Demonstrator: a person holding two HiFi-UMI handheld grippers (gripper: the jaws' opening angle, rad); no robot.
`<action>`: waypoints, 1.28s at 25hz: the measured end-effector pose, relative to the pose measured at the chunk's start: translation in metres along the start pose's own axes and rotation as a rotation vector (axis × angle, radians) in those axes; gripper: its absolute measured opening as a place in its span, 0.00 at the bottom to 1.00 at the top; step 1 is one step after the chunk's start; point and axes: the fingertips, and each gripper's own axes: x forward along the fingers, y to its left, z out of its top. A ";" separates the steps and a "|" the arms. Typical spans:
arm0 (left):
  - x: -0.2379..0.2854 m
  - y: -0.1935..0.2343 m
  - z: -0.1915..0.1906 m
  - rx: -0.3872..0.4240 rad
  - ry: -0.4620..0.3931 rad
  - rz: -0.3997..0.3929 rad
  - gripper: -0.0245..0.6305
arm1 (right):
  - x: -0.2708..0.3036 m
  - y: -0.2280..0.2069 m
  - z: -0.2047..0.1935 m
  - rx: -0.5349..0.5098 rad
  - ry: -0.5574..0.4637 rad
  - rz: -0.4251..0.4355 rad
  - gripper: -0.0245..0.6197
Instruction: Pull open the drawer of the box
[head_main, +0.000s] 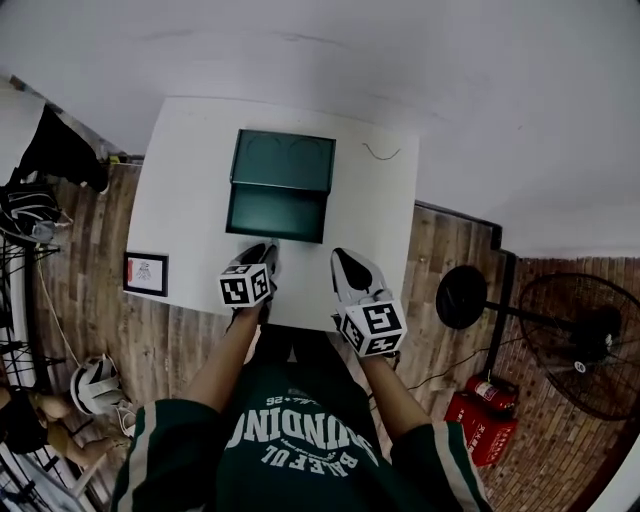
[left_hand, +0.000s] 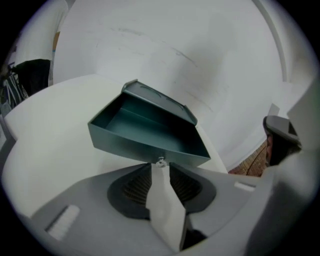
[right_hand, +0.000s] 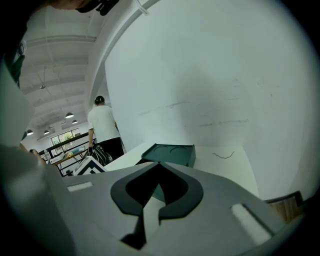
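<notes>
A dark green box (head_main: 283, 160) sits on the white table (head_main: 180, 190), and its drawer (head_main: 277, 213) is pulled out toward me. In the left gripper view the drawer (left_hand: 145, 132) is empty inside, with a small metal knob (left_hand: 160, 161) on its front. My left gripper (head_main: 264, 254) is at the drawer front. Its jaws stand apart, with the knob at the gap between the tips (left_hand: 160, 167) and no pad pressing on it. My right gripper (head_main: 344, 260) hovers beside it, right of the drawer, holding nothing. Its tips (right_hand: 159, 164) meet, and the box (right_hand: 170, 153) lies beyond them.
A framed picture (head_main: 146, 273) lies at the table's left edge and a thin black wire (head_main: 380, 152) at the far right. A standing fan (head_main: 585, 345) and red extinguishers (head_main: 485, 420) are on the floor to the right. A person (right_hand: 104, 127) stands far off.
</notes>
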 end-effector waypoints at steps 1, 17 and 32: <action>-0.008 0.000 0.002 0.022 -0.014 0.003 0.22 | -0.001 0.000 0.003 -0.003 -0.005 -0.005 0.04; -0.156 -0.080 0.184 0.530 -0.482 0.006 0.12 | -0.003 0.027 0.123 -0.132 -0.229 0.042 0.04; -0.191 -0.099 0.216 0.566 -0.555 0.002 0.12 | -0.017 0.031 0.144 -0.201 -0.303 0.033 0.04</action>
